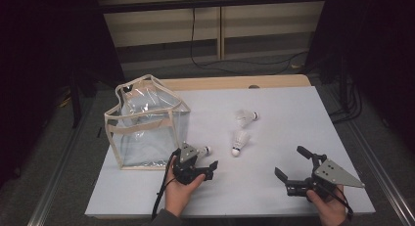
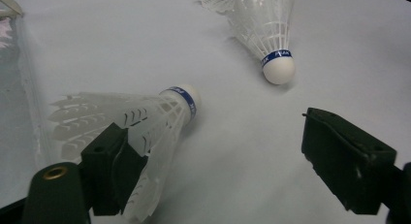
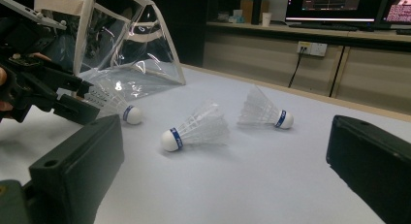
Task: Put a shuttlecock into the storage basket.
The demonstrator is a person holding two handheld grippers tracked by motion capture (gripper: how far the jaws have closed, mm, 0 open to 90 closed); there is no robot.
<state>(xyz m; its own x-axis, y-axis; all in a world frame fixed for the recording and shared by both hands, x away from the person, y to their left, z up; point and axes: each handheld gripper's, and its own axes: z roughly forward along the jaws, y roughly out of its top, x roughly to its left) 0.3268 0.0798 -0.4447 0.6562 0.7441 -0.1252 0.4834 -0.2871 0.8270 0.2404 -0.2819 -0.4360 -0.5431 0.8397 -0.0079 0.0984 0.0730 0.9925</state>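
Lying on its side on the table (image 1: 274,187), the nearest shuttlecock (image 2: 131,117) sits between the spread jaws of the left claw (image 1: 208,162), feathers brushing one jaw and pointing toward the bag, cork tip aimed away toward the other two; the jaws stand apart, not yet pinching. Right claw (image 1: 289,163): jaws wide apart on nothing, well off to the side, so the left is far nearer. Clear plastic bag (image 1: 147,125): upright just beside the left claw, apparently holding nothing; second shuttlecock (image 1: 240,142) and third shuttlecock (image 1: 246,117) lie loose mid-table.
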